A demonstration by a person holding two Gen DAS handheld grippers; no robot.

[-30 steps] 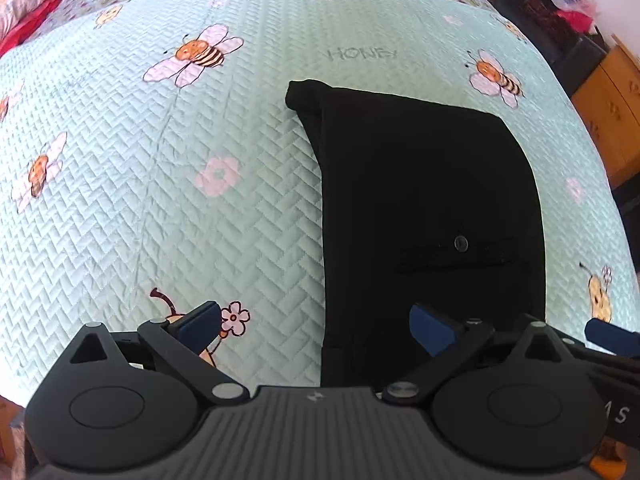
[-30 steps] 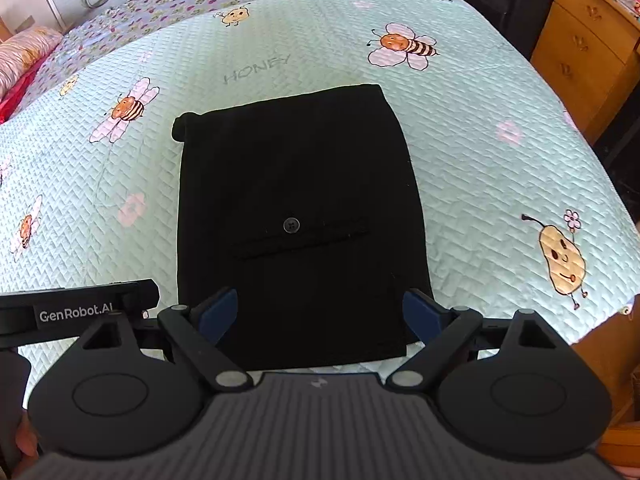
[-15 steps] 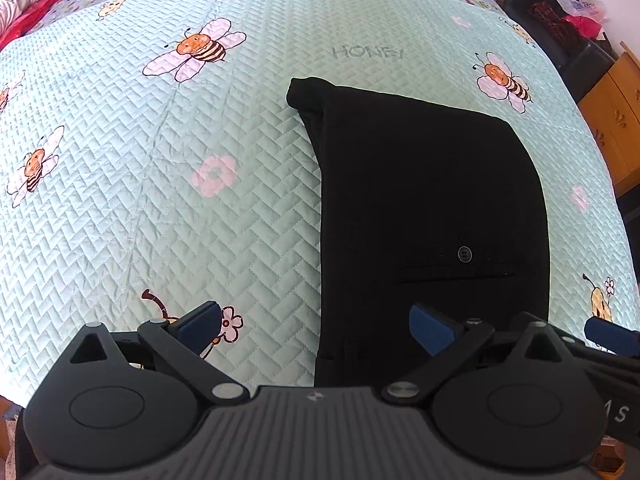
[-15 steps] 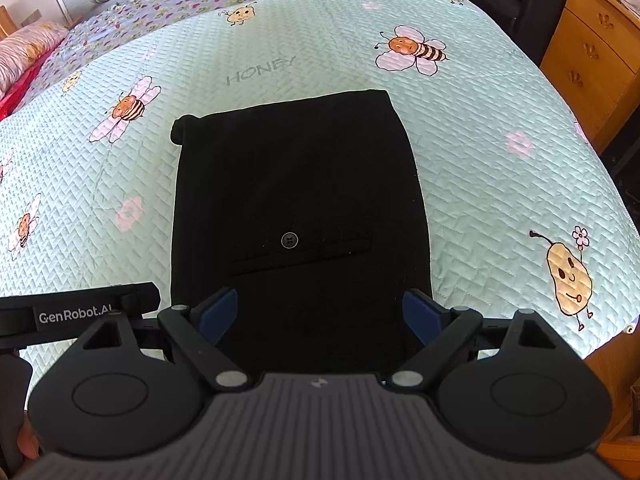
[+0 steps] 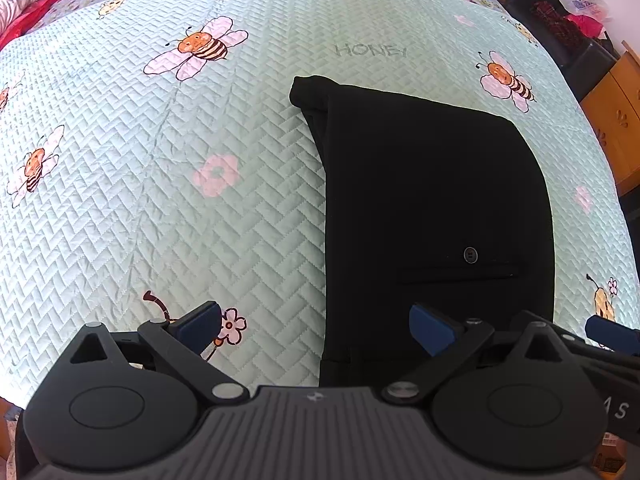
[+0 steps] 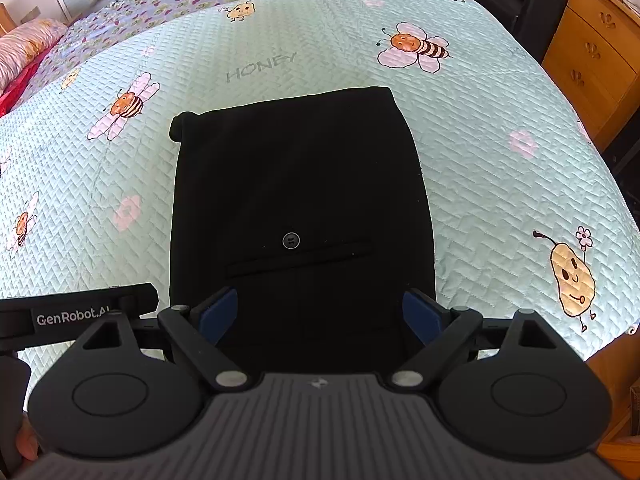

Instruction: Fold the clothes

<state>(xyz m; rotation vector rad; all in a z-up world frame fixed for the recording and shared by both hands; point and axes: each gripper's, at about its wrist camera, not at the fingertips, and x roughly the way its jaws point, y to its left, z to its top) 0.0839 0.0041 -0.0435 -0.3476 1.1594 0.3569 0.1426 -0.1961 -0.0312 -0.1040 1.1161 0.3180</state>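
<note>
left wrist view: left gripper [image 5: 316, 326] spread wide, empty, lower centre of frame, straddling the left edge of the folded black trousers [image 5: 432, 208], which lie right of centre on the quilt [image 5: 120, 200]. right gripper [image 6: 320, 316] likewise spread, empty, above the near hem. risk: pinching only the top layer would drag the fold open; catching quilt would lift the bedding.
</note>
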